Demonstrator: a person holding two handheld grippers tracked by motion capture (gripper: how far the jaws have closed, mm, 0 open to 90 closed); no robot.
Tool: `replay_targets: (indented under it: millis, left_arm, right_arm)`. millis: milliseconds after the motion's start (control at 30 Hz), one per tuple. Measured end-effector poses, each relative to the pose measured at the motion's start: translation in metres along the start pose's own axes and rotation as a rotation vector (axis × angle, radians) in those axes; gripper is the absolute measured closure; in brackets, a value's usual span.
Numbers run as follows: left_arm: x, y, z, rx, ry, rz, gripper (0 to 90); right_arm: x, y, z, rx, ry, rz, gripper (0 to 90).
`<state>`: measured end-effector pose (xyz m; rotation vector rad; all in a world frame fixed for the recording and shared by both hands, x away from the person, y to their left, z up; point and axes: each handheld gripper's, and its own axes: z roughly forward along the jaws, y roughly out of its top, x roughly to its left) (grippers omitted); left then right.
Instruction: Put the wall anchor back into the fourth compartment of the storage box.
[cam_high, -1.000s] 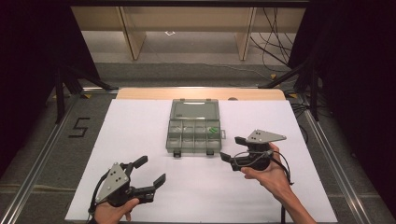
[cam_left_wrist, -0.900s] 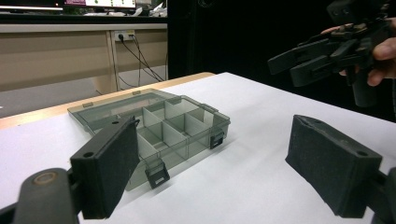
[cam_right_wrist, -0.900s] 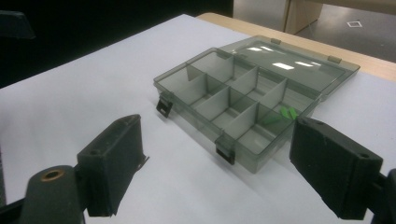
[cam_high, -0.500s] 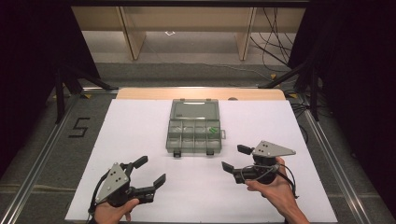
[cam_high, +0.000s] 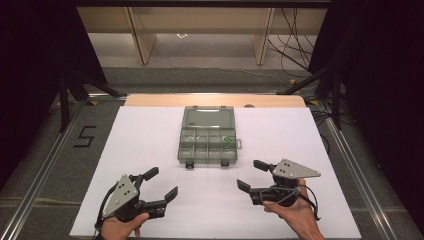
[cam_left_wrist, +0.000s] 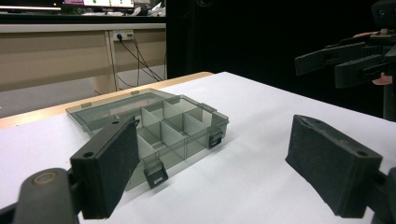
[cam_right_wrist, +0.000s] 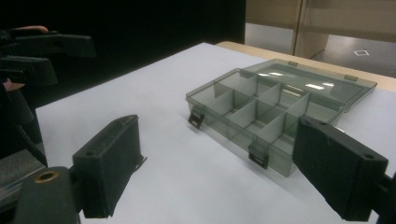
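A smoky clear compartment box (cam_high: 207, 140) lies with its lid folded back at the middle of the white sheet (cam_high: 145, 145). A small green piece (cam_high: 229, 140) sits in its far-right cell. My left gripper (cam_high: 162, 183) is open near the front left, nothing between its jaws. My right gripper (cam_high: 251, 175) is open at the front right, also holding nothing. In the left gripper view the left gripper (cam_left_wrist: 219, 168) points at the box (cam_left_wrist: 159, 126), with the other gripper (cam_left_wrist: 345, 60) at the upper right. In the right gripper view the right gripper (cam_right_wrist: 224, 163) faces the box (cam_right_wrist: 275, 102).
The sheet covers a wooden tabletop (cam_high: 215, 100) whose far edge shows. Metal rails (cam_high: 42, 170) run along both sides, with a "5" mark (cam_high: 85, 136) on the floor at left. Wooden furniture legs (cam_high: 140, 32) and cables (cam_high: 290, 40) lie beyond the table.
My right gripper has drawn back from the box toward the near right part of the sheet, still open. The left gripper and the box have stayed put.
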<state>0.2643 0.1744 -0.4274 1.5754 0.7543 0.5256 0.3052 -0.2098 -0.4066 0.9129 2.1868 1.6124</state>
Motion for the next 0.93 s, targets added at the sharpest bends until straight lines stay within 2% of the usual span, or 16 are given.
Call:
replay_targets:
  millis: [100,133,200,267,933]
  left_arm:
    - [-0.0001,0.0,0.0,0.001,0.0,0.001,16.0]
    - [-0.0002,0.0001,0.0,0.001,0.0,0.001,16.0]
    - [-0.0001,0.0001,-0.0001,0.001,0.0,0.002,16.0]
    - [-0.0001,0.0,0.0,0.0,0.0,0.001,16.0]
    - [-0.0001,0.0001,0.0002,0.0,0.0,-0.001,16.0]
  right_arm:
    - [0.0009,-0.0015,-0.0008,-0.019,0.0,0.007,16.5]
    - [0.0008,-0.0017,-0.0025,-0.002,0.007,0.003,16.5]
    - [0.0016,-0.0031,-0.0022,-0.017,0.01,0.006,16.5]
    - [0.0026,-0.0041,-0.0035,-0.006,0.005,0.003,16.5]
    - [0.0034,-0.0073,-0.0044,-0.04,0.018,0.001,16.5]
